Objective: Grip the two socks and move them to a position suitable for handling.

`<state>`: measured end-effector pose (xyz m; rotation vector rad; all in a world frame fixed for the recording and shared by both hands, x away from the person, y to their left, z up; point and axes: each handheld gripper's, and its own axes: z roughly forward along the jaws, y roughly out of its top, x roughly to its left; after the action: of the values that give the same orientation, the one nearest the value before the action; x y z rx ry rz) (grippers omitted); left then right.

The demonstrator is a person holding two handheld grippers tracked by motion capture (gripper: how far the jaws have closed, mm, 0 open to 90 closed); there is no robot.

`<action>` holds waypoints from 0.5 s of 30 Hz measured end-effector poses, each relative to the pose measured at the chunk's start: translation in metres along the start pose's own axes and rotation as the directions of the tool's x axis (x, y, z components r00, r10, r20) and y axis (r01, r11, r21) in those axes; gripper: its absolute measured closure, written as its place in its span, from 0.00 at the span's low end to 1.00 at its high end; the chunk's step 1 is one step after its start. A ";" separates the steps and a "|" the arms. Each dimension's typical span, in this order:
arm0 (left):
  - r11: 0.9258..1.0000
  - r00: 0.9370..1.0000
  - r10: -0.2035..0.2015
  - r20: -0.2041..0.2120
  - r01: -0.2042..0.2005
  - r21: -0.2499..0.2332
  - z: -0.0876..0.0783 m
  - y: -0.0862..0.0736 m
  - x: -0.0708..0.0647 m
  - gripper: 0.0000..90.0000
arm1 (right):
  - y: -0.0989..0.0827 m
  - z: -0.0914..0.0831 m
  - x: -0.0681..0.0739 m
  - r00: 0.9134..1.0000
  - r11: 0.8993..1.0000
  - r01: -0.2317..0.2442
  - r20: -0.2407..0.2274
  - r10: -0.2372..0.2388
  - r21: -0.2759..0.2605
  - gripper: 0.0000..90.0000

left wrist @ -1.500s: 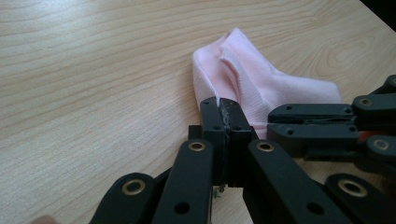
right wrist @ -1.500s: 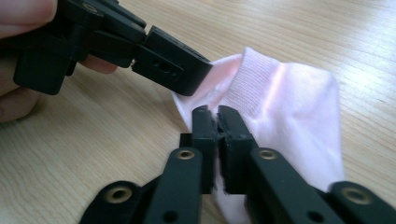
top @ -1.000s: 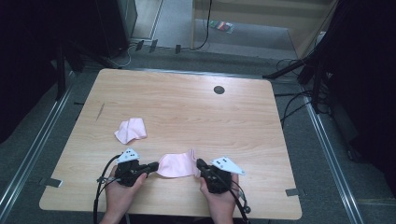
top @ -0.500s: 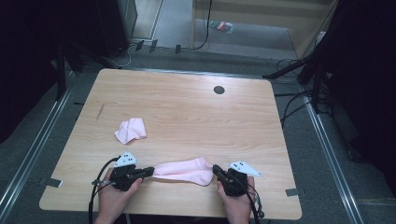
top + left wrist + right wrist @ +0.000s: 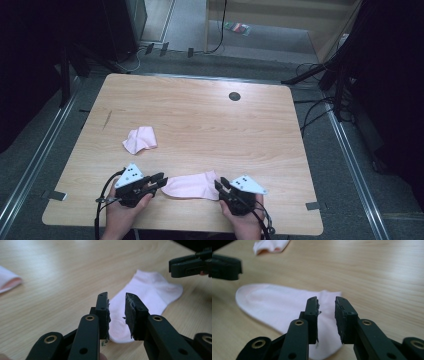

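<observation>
A pale pink sock lies flat and stretched out near the table's front edge, between my two grippers. My left gripper is at its left end and my right gripper at its right end. Both pairs of jaws have just been opening. In the left gripper view a narrow gap shows between the jaws of the left gripper, and the sock rests on the wood beyond, unpinched. In the right gripper view the right gripper stands the same way over the sock's cuff end.
A second pink sock lies crumpled on the wooden table, left of centre. A dark round hole sits near the far edge. Cables trail from both grippers over the front edge. Dark floor and rails surround the table.
The hands moved apart and pulled the bunched sock out long. Both grippers' jaws then parted and the sock now lies flat on the table.
</observation>
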<state>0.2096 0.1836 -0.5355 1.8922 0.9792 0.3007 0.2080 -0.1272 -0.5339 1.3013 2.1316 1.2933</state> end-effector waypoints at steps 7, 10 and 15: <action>0.989 0.999 0.040 -0.001 -0.040 0.146 0.020 -0.008 -0.003 0.79 | -0.010 0.018 0.006 0.999 0.994 0.031 0.012 -0.033 0.109 0.81; 0.989 0.999 0.034 0.004 -0.034 0.141 0.020 -0.009 -0.001 0.79 | -0.011 0.017 0.005 0.999 0.994 0.027 0.021 -0.029 0.110 0.83; 0.989 0.999 0.037 -0.024 -0.033 0.141 0.020 -0.009 -0.001 0.89 | -0.012 0.016 0.005 0.999 0.993 0.027 0.043 -0.032 0.113 0.96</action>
<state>0.2157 0.1722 -0.5534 2.0398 1.0086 0.2845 0.2094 -0.1171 -0.5520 1.3246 2.2119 1.1360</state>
